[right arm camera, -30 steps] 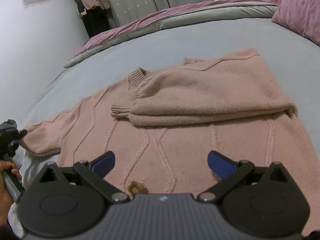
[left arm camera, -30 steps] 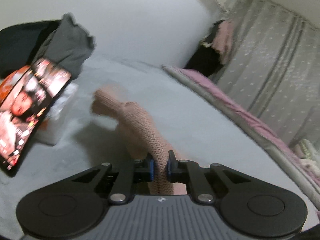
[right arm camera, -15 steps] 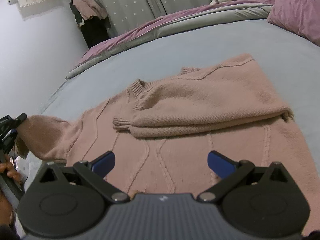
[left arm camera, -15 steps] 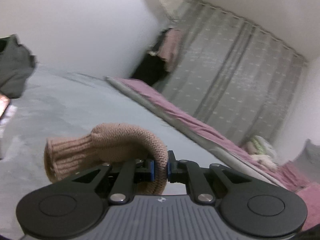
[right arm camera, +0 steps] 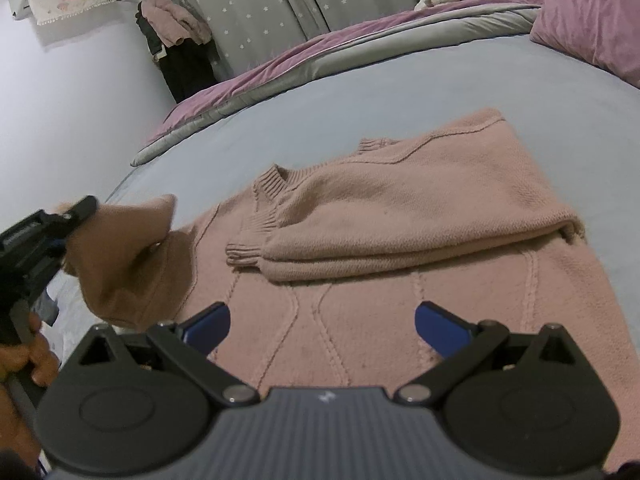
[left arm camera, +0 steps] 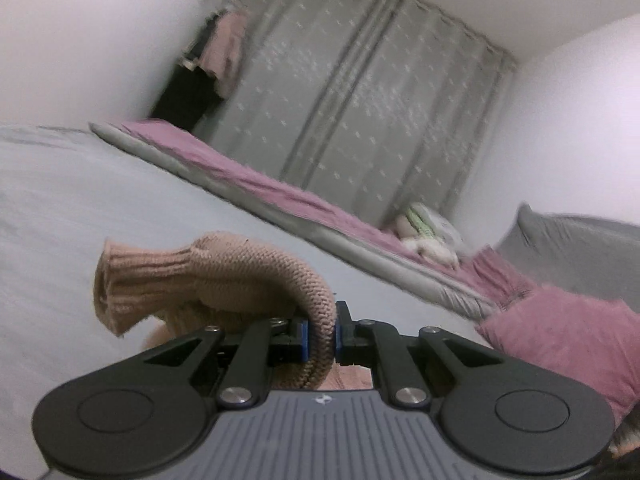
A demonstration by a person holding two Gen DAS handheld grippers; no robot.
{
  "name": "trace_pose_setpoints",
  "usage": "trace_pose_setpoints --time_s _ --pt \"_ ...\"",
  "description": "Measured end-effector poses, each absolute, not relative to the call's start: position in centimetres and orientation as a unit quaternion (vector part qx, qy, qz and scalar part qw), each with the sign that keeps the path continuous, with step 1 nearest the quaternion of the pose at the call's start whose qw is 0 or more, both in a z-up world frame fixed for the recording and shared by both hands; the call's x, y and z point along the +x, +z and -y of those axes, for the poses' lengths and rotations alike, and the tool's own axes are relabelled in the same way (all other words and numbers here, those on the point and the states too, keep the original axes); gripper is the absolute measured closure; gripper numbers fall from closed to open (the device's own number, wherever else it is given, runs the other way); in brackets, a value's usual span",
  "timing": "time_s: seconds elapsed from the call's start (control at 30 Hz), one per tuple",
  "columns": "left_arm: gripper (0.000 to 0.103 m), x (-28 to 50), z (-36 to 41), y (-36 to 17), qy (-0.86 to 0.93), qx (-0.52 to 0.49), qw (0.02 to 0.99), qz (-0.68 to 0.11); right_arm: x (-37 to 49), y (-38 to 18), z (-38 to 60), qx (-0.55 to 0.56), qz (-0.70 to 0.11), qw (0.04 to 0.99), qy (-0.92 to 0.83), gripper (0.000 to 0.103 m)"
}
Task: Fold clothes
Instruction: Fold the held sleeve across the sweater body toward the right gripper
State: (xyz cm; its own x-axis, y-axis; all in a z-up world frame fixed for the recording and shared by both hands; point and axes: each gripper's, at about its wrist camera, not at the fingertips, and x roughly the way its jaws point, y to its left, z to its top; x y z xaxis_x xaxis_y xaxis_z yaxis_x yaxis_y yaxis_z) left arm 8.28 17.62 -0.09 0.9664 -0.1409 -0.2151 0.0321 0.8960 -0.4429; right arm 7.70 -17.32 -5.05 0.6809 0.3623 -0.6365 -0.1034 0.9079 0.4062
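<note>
Pink knit sweater, sleeve pinched in left gripper; right gripper wide.

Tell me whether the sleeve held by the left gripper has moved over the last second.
Yes. In the right wrist view the sleeve, clamped in the left gripper, has lifted off the bed and swung inward toward the sweater's collar.

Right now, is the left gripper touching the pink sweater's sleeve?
Touching. The left wrist view shows the left gripper shut on the sleeve, knit squeezed between both blue pads.
</note>
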Motion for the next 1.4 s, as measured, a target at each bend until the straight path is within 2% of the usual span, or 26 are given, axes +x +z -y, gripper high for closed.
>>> trace_pose_setpoints --time_s 0.2,0.57,0.97,1.23,1.4 --pt "0.093 9.7 -14.4 -1.8 -0.078 -0.198 0.961 -0.175 7.8 -5.1 17.6 0.173 -0.379 0.900 0.127 0.000" --pt "0.091 10.2 -9.9 -5.5 -0.125 -0.092 0.943 -0.293 8.0 -5.0 17.9 0.181 -0.377 0.900 0.125 0.000" --pt "0.080 10.6 -7.3 -5.7 -0.158 -0.008 0.939 -0.306 8.1 -5.1 17.9 0.187 -0.377 0.898 0.132 0.000" --pt "0.072 10.0 -7.0 -5.0 -0.192 0.002 0.929 -0.315 9.0 -5.5 16.1 0.180 -0.371 0.890 0.195 0.001" --pt "0.071 9.3 -8.4 -3.5 -0.201 -0.019 0.927 -0.315 10.2 -6.8 15.2 0.209 -0.385 0.869 0.228 0.010"
